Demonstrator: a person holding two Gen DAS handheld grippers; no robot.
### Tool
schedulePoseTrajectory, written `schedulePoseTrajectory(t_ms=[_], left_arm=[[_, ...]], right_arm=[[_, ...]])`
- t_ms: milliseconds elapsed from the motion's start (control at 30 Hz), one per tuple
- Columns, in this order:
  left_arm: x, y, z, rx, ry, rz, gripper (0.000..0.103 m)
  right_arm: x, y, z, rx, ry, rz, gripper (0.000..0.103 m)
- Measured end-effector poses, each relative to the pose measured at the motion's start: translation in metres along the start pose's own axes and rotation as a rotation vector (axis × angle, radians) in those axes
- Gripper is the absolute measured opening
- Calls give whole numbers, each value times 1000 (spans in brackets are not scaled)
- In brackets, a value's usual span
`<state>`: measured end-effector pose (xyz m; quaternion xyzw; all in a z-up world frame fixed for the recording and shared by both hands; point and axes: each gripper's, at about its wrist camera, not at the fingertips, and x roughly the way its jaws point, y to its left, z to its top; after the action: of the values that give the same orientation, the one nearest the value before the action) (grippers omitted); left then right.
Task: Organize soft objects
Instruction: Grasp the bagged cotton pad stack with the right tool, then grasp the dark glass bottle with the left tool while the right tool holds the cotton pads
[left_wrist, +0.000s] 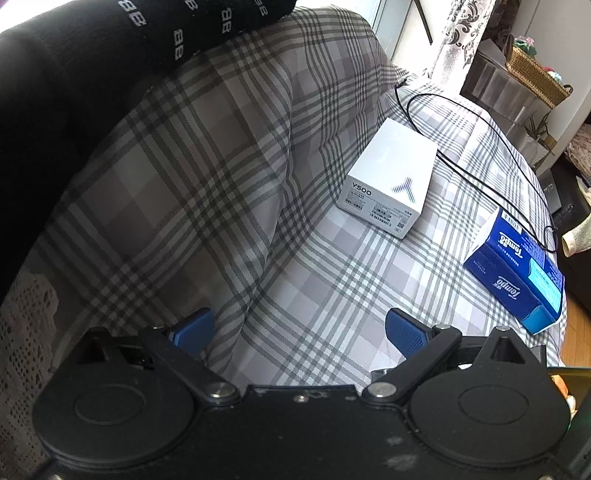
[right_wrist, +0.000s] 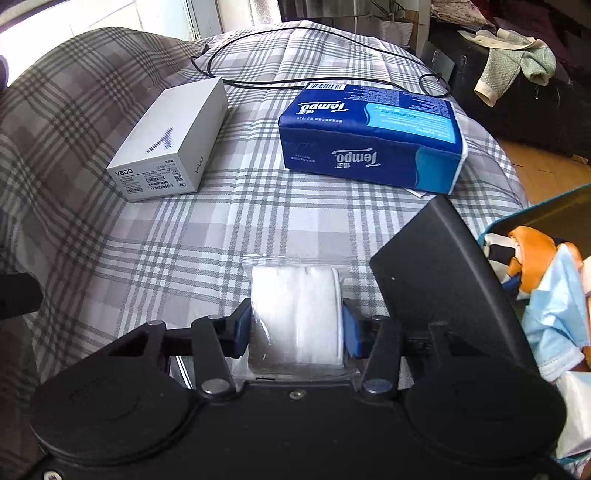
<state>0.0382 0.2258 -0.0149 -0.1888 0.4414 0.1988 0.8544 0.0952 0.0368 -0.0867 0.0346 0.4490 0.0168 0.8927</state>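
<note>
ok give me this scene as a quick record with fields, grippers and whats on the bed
surface: plaid bedcover
right gripper: shut on bagged white cotton roll
left gripper: open, nothing between the pads
white phone box: lying on the cover, left of the tissue pack
blue tissue pack: lying on the cover, apart from the box
black cable: looped behind both
bin at right: holds soft items, partly seen

The left gripper (left_wrist: 299, 330) hangs with jaws wide apart above the plaid cloth (left_wrist: 207, 177) at lower centre. A white box (left_wrist: 388, 181) lies right of centre, a blue tissue pack (left_wrist: 517, 273) at the right edge.
</note>
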Motion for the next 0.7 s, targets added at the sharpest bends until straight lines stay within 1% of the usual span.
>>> schedulePoseTrajectory(t_ms=[100, 333, 467, 567, 633, 700], left_arm=[[7, -3, -3, 23, 29, -6, 99], [22, -9, -14, 62, 102, -29, 99], [30, -15, -24, 87, 143, -33, 99], [35, -21, -34, 111, 180, -50, 99], [37, -25, -40, 130, 191, -49, 99], [38, -30, -44, 153, 177, -43, 99]], right_arm=[[-17, -8, -8, 1, -5, 5, 49], [-55, -25, -40, -28, 0, 16, 49], [-70, -33, -57, -46, 4, 19, 49], [-78, -39, -68, -56, -1, 14, 49], [-82, -45, -75, -49, 1, 16, 49], [-84, -50, -81, -37, 0, 18, 49]])
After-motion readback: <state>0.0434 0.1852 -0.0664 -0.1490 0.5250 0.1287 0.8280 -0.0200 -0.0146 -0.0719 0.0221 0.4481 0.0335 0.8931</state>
